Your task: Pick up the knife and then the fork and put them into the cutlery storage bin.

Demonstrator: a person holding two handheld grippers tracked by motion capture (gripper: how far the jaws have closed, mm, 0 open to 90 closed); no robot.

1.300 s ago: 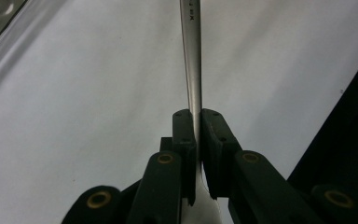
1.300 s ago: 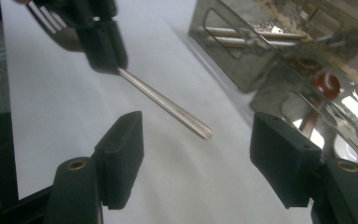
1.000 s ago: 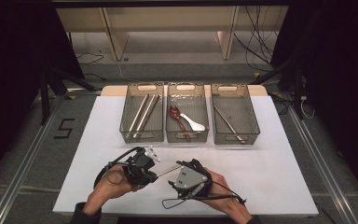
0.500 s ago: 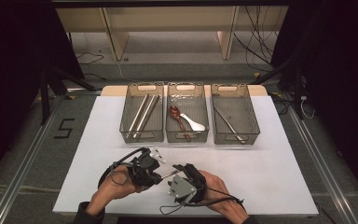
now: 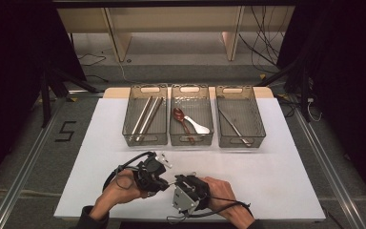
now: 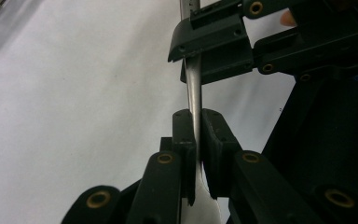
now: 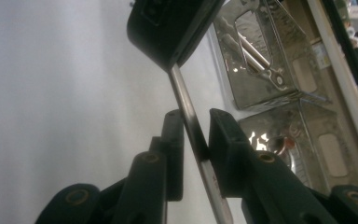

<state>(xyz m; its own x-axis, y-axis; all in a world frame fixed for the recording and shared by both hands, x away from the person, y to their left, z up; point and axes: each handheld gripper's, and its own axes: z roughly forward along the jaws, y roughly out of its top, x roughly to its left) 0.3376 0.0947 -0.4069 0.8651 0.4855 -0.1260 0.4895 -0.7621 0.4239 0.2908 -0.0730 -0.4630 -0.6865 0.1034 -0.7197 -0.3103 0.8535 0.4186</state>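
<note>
Near the table's front edge both grippers meet on one flat steel utensil (image 5: 171, 182). My left gripper (image 6: 196, 126) is shut on its shaft (image 6: 193, 88), which runs up between the pads. My right gripper (image 7: 196, 126) has just been closing. Its pads now press on the same shaft (image 7: 190, 119), which crosses them at a slant. In the left gripper view the right gripper (image 6: 193, 51) clamps the shaft higher up. In the high view the left gripper (image 5: 165, 179) and right gripper (image 5: 177, 185) point at each other. The utensil's ends are hidden.
Three clear trays stand in a row at the back. The left tray (image 5: 145, 88) holds long steel utensils, the middle tray (image 5: 190, 88) a red-brown spoon and a white spoon, the right tray (image 5: 233, 88) one steel utensil. White table cover (image 5: 276, 162) lies open to the right.
The right gripper's jaws have closed from wide apart onto the utensil that the left gripper holds. Both hands stayed nearly in place.
</note>
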